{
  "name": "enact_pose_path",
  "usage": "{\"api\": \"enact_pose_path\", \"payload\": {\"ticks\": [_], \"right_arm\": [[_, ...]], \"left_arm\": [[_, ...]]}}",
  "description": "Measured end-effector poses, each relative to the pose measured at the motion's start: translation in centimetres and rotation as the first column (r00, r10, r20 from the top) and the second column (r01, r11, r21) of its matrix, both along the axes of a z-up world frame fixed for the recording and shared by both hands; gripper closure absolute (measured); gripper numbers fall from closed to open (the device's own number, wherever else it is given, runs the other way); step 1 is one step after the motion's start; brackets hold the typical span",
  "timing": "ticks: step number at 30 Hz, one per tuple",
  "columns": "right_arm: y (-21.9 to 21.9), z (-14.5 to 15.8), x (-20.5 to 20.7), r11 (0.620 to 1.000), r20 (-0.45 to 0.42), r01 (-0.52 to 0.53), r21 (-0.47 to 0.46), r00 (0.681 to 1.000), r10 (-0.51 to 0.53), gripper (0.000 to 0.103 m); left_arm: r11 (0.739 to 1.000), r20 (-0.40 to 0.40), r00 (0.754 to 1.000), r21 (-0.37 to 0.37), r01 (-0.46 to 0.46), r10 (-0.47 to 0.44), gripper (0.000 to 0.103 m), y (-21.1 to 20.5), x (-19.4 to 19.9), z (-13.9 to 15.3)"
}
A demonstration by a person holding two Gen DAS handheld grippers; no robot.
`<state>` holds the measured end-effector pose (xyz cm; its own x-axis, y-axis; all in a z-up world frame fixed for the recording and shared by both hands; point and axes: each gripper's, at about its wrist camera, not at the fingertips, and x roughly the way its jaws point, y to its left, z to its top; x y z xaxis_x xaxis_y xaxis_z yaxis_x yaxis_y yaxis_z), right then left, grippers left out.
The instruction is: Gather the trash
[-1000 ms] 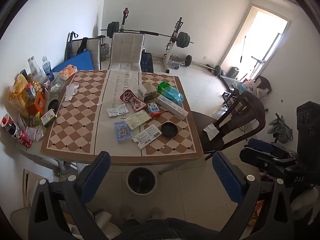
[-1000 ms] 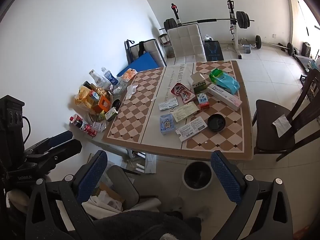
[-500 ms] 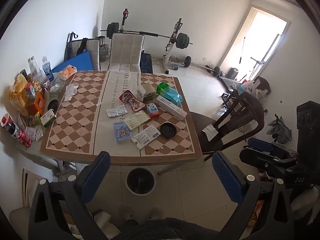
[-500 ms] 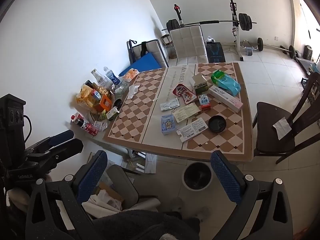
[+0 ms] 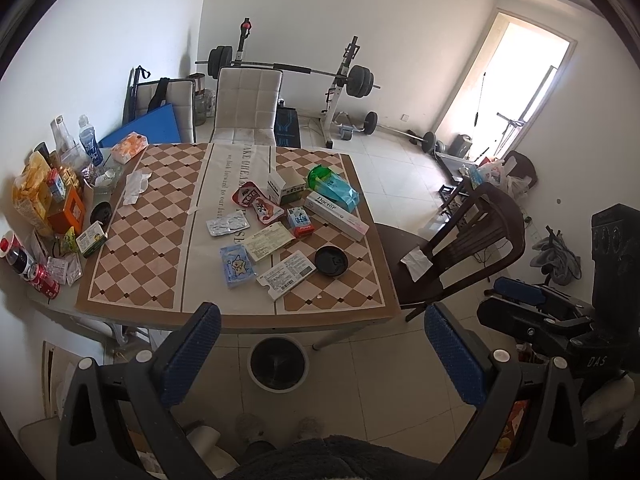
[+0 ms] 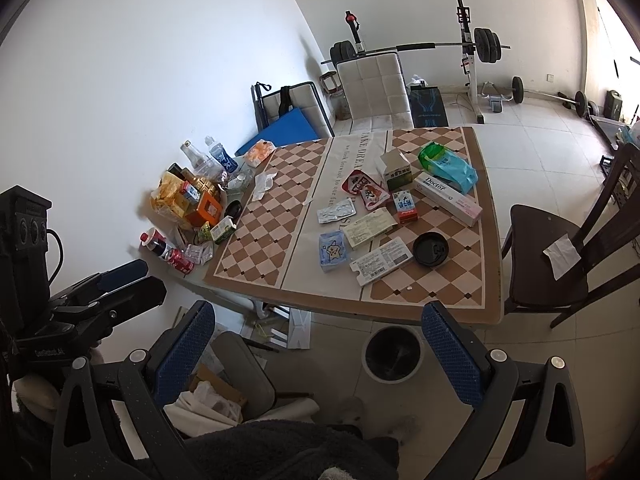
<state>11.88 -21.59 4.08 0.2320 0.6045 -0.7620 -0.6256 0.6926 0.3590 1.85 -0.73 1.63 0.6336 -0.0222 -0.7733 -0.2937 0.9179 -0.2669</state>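
Trash lies on the checkered table (image 5: 136, 240): a red wrapper (image 5: 256, 202), a blister pack (image 5: 227, 224), a blue packet (image 5: 237, 267), a white printed box (image 5: 286, 274), a black lid (image 5: 330, 261) and a long "Doctor" box (image 5: 336, 216). A round bin (image 5: 277, 364) stands on the floor under the near table edge. My left gripper (image 5: 320, 324) is open and empty, well short of the table. My right gripper (image 6: 316, 320) is likewise open and empty, with the bin (image 6: 393, 354) below its right finger and the black lid (image 6: 430, 249) beyond.
Bottles, cans and snack bags (image 5: 44, 204) crowd the table's left edge. A dark wooden chair (image 5: 460, 252) sits at the right side, a white padded chair (image 5: 248, 108) at the far end. A weight bench (image 5: 340, 80) stands behind.
Both views have drifted only slightly; the table and bin sit almost where they were. Both grippers stay open and nothing has been picked up.
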Motion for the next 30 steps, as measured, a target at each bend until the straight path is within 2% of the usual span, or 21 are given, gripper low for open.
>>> {"api": "enact_pose_path", "payload": {"ticks": [18, 30], "right_arm": [[-2.6, -0.7, 0.0, 0.997, 0.007, 0.08, -0.004, 0.997, -0.08, 0.0], [-3.3, -1.3, 0.5, 0.995, -0.004, 0.095, 0.0, 0.995, -0.095, 0.0]], "left_arm": [[0.999, 0.012, 0.999, -0.018, 0.033, -0.033, 0.0, -1.1, 0.2, -1.3], [0.998, 0.009, 0.999, -0.029, 0.051, -0.051, 0.0, -1.7, 0.9, -2.3]]}}
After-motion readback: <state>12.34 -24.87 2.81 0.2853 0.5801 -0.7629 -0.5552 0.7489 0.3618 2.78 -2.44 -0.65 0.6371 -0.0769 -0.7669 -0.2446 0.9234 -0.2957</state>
